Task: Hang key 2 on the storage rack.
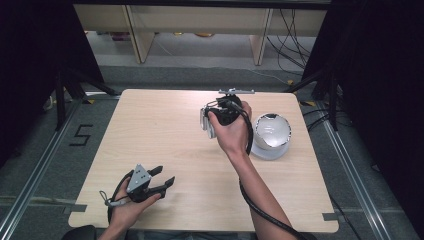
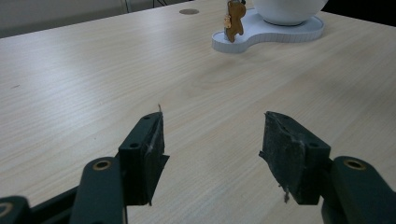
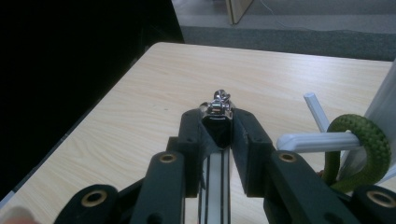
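Note:
My right gripper [image 1: 225, 107] is held above the table's far middle, just left of a shiny domed bowl [image 1: 272, 131] on a white base [image 1: 267, 152]. In the right gripper view its jaws [image 3: 217, 116] are shut on a small metal clasp [image 3: 218, 103]. A white peg [image 3: 317, 140] with a green cord loop [image 3: 369, 140] around it sits close on the right. A brown bear charm [image 2: 233, 21] hangs over the edge of the white base [image 2: 280, 35]. My left gripper [image 1: 162, 176] rests low near the front left, open with nothing between its jaws [image 2: 212, 135].
The wooden table [image 1: 160, 130] has bare surface across its left half and front. Black curtains stand on both sides, and shelving legs [image 1: 140, 35] stand on the floor beyond the far edge. A cable [image 1: 260, 205] trails along the right forearm.

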Motion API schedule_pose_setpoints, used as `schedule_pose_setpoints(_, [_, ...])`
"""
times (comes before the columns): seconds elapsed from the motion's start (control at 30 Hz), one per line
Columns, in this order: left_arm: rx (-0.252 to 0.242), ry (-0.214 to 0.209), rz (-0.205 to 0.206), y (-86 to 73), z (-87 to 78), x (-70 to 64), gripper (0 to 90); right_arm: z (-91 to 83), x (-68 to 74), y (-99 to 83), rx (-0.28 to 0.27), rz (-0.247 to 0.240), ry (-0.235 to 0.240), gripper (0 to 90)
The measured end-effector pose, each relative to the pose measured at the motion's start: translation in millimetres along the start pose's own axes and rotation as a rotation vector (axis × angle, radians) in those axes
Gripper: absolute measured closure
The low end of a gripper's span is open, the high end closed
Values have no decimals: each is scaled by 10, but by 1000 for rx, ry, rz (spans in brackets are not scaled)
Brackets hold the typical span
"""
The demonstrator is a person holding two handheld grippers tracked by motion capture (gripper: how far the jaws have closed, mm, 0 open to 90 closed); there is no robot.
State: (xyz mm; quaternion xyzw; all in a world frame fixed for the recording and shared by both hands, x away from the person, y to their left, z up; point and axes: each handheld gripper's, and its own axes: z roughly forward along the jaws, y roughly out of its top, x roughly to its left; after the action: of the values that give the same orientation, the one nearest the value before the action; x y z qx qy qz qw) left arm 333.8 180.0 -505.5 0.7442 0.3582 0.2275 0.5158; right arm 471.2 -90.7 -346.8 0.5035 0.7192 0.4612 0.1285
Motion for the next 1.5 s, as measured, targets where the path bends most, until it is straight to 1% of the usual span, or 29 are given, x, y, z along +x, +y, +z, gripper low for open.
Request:
schedule_pose_setpoints(0.03, [-14, -10, -4, 19, 11, 3, 385, -4, 8, -19, -6, 9, 14, 746])
schedule_pose_setpoints(0.07, [-16, -11, -6, 53, 11, -1, 384, -9, 17, -38, -3, 9, 12, 746])
schedule_pose_setpoints(0.1, [-33, -19, -4, 94, 23, 4, 383, -9, 22, -58, -6, 3, 19, 745])
schedule_pose_setpoints(0.2, [-59, -19, 34, 281, 32, 49, 387, -17, 29, -123, 3, -17, 31, 745])
schedule_pose_setpoints(0.27, [-77, -5, 66, 431, 79, 111, 393, -35, 32, -165, 20, -12, 41, 745])
schedule_pose_setpoints(0.33, [-98, -5, 78, 587, 174, 177, 400, -57, 30, -201, 21, -16, 52, 746])
schedule_pose_setpoints(0.37, [-110, -15, 75, 666, 237, 203, 403, -72, 41, -217, 22, -14, 54, 745])
schedule_pose_setpoints(0.4, [-121, -33, 71, 765, 320, 228, 405, -79, 40, -227, 23, -33, 59, 745])
schedule_pose_setpoints(0.43, [-130, -46, 71, 822, 371, 236, 406, -101, 57, -241, 25, -20, 64, 745])
schedule_pose_setpoints(0.5, [-143, -79, 93, 972, 496, 263, 410, -121, 62, -250, 23, -29, 67, 746])
schedule_pose_setpoints(0.57, [-152, -116, 105, 1115, 622, 293, 416, -143, 73, -251, 29, -20, 69, 745])
schedule_pose_setpoints(0.6, [-155, -133, 100, 1153, 666, 300, 419, -151, 71, -250, 31, -22, 74, 745])
schedule_pose_setpoints(0.67, [-150, -156, 112, 1243, 755, 306, 422, -155, 75, -252, 28, -23, 74, 745])
schedule_pose_setpoints(0.73, [-148, -193, 142, 1315, 816, 288, 430, -163, 73, -255, 28, -25, 84, 745])
schedule_pose_setpoints(0.77, [-148, -212, 151, 1344, 835, 273, 433, -167, 74, -258, 28, -24, 86, 745])
schedule_pose_setpoints(0.8, [-149, -224, 164, 1368, 851, 257, 436, -166, 65, -258, 25, -40, 92, 745])
schedule_pose_setpoints(0.83, [-146, -219, 197, 1391, 866, 245, 452, -171, 67, -259, 27, -37, 93, 745])
schedule_pose_setpoints(0.87, [-144, -217, 209, 1400, 872, 243, 458, -181, 67, -257, 29, -39, 81, 745])
schedule_pose_setpoints(0.93, [-146, -224, 217, 1407, 894, 246, 469, -195, 57, -255, 26, -19, 86, 745])
schedule_pose_setpoints(0.97, [-146, -229, 228, 1407, 899, 246, 477, -201, 48, -249, 28, -37, 81, 745])
schedule_pose_setpoints(1.0, [-146, -233, 252, 1407, 904, 244, 482, -201, 51, -248, 29, -36, 83, 745])
schedule_pose_setpoints(1.07, [-147, -232, 276, 1401, 906, 240, 494, -204, 55, -243, 29, -27, 93, 745])
schedule_pose_setpoints(1.1, [-148, -229, 285, 1399, 907, 242, 501, -212, 57, -240, 32, -24, 91, 745])
schedule_pose_setpoints(1.27, [-155, -227, 288, 1400, 917, 232, 514, -199, 65, -240, 39, -24, 97, 745])
schedule_pose_setpoints(1.3, [-155, -228, 294, 1400, 918, 226, 516, -199, 72, -240, 41, -15, 102, 745])
schedule_pose_setpoints(1.37, [-149, -225, 326, 1397, 929, 217, 519, -191, 75, -240, 37, -19, 104, 745])
schedule_pose_setpoints(1.4, [-145, -221, 328, 1388, 938, 205, 524, -184, 70, -237, 37, -35, 106, 745])
schedule_pose_setpoints(1.43, [-147, -220, 336, 1387, 946, 201, 530, -184, 84, -238, 42, -21, 103, 745])
schedule_pose_setpoints(1.5, [-155, -212, 349, 1391, 960, 188, 557, -173, 87, -238, 40, -40, 109, 745])
